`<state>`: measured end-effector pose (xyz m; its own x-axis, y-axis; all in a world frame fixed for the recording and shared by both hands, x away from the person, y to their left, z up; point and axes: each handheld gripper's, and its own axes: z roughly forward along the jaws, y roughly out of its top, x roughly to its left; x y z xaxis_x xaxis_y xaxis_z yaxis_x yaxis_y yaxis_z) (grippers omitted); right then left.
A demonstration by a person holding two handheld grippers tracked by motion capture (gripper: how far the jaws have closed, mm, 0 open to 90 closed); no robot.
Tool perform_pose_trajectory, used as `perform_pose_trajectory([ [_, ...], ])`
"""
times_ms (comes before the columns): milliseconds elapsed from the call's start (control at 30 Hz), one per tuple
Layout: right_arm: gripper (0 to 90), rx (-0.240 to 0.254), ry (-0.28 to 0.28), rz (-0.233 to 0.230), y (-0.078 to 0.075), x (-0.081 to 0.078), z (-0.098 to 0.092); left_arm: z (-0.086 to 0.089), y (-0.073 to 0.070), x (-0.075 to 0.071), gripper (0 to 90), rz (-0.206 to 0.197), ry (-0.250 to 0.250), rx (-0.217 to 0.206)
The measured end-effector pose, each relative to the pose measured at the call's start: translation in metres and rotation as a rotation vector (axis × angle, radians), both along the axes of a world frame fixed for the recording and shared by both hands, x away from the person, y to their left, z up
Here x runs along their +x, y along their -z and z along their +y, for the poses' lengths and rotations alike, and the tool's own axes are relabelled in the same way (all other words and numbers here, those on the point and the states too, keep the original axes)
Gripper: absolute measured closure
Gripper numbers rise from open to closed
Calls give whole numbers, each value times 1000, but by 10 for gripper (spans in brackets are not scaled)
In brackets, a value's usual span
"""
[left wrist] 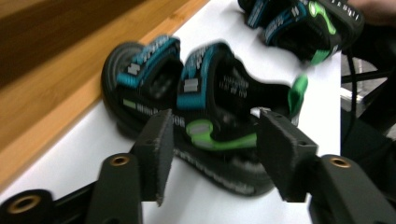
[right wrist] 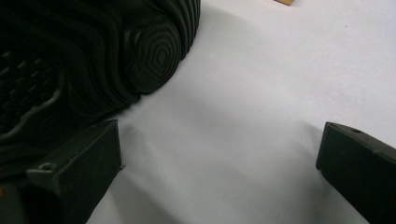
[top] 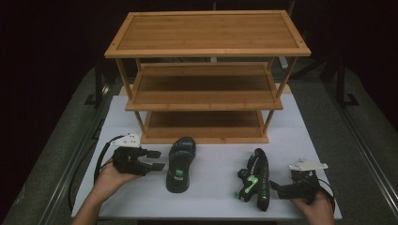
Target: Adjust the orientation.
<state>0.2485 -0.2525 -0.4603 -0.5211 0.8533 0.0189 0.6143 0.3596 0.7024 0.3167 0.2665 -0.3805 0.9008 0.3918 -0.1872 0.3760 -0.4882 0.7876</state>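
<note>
Two black sandals with green and blue straps lie on the white table (top: 213,159). The left sandal (top: 179,165) rests flat on its sole; my left gripper (top: 159,160) is open just to its left, jaws pointing at it. In the left gripper view this sandal (left wrist: 205,102) lies just past the open left gripper (left wrist: 212,154), apart from the pads. The right sandal (top: 256,180) lies tipped on its side. My right gripper (top: 276,187) is open beside it, and its own view shows the ribbed sole (right wrist: 70,60) close to the left jaw of the right gripper (right wrist: 219,144).
A three-tier bamboo shoe rack (top: 206,33) stands at the back of the table, its shelves bare. Its bottom board (left wrist: 70,60) runs close behind the left sandal. The second sandal (left wrist: 303,23) appears far off. Dark floor surrounds the table.
</note>
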Motion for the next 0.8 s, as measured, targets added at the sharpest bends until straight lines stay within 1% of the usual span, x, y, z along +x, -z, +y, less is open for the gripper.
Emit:
perform_pose_trajectory([
  [33,0,-1,-1,-1,0,0,0,-3,-2,3,391,4,5,-1],
  [100,0,0,-1,-1,0,0,0,-9,-4,10,383,7,20,-2],
  [200,0,-1,-2,-1,0,0,0,-19,-7,20,381,1,39,1],
  [267,0,-1,-2,-1,0,0,0,-25,-7,25,385,-4,56,15],
  [367,0,0,-2,-1,0,0,0,-33,-3,32,428,-1,87,21],
  [600,0,0,-2,0,0,0,0,-52,13,40,475,28,116,50],
  [633,0,1,0,-3,0,0,0,-53,14,41,492,22,123,57],
  [667,0,1,-1,-3,0,0,0,-54,15,42,512,23,127,52],
  [700,0,1,-1,-3,0,0,0,-55,17,42,543,32,139,37],
  [733,0,1,0,-3,0,0,0,-56,17,42,579,34,143,35],
  [800,0,1,0,-3,0,0,0,-58,18,41,626,28,150,43],
])
